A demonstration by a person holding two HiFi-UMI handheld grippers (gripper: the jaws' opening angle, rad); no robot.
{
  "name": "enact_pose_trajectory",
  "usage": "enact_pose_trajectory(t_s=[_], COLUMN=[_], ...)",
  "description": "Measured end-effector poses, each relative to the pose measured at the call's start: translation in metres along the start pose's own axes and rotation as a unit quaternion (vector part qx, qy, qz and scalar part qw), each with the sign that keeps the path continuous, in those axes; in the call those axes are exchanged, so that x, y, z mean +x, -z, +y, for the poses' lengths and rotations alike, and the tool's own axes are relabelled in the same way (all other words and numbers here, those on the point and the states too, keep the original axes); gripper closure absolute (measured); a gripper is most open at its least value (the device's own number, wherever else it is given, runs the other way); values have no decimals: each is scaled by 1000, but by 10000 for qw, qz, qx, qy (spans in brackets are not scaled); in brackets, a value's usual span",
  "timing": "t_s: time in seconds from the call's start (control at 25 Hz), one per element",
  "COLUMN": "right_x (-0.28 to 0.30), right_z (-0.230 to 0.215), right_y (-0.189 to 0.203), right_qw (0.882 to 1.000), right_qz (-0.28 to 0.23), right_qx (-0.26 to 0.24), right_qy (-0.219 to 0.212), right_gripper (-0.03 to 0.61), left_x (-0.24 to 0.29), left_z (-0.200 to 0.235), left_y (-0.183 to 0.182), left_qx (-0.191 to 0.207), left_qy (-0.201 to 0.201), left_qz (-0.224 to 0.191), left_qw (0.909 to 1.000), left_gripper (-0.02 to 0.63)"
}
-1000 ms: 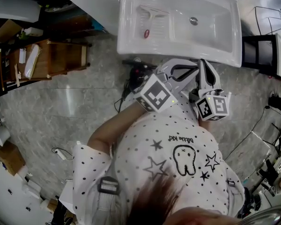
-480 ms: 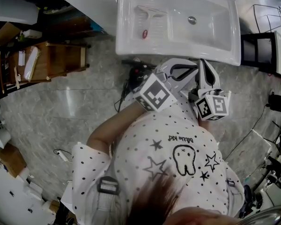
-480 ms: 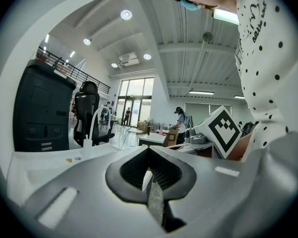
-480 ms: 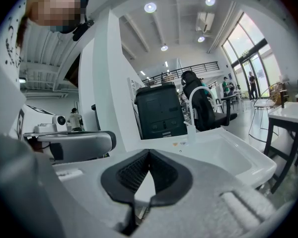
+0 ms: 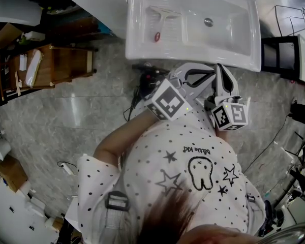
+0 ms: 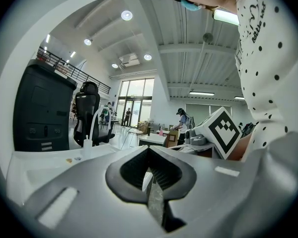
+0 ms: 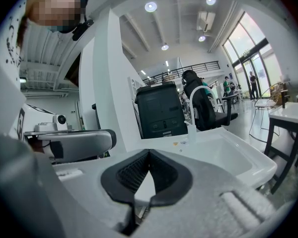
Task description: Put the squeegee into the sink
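The pale plastic squeegee with a red handle end lies flat in the left of the white ceramic sink, so the task looks done. Small in view, it seems light, stiff and perhaps wet-slick, and its narrow handle is the place to grip. The left gripper and right gripper are pressed together, empty.

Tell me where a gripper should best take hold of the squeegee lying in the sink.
Probably the handle, from above: the squeegee lies flat in the left half of the sink, blade far, handle running toward the near rim. Jaws set across the narrow handle would fit; the wide blade likely would not.
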State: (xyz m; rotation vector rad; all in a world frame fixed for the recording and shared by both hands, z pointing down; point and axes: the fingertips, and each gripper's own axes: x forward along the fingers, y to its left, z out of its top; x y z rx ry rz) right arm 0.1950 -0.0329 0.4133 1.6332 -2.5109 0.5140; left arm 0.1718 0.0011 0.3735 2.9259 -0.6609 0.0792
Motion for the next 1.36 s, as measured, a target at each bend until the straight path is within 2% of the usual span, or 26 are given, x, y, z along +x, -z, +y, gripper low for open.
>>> enact_pose_trajectory(t_s=[0.52,1.36], right_x=[-6,-21], right_z=[-1,-14], right_y=[1,1], right_qw=[10000,9999], right_qz=[21,-47], right_qx=[-15,45], right_qy=[-29,157], right_gripper=[580,580], left_x=[3,14], left_z=[-7,-23], left_y=[0,0], left_qx=[-18,61], left_qy=[41,242], left_qz=[-1,52], left_qw=[10000,9997], left_gripper=[614,614])
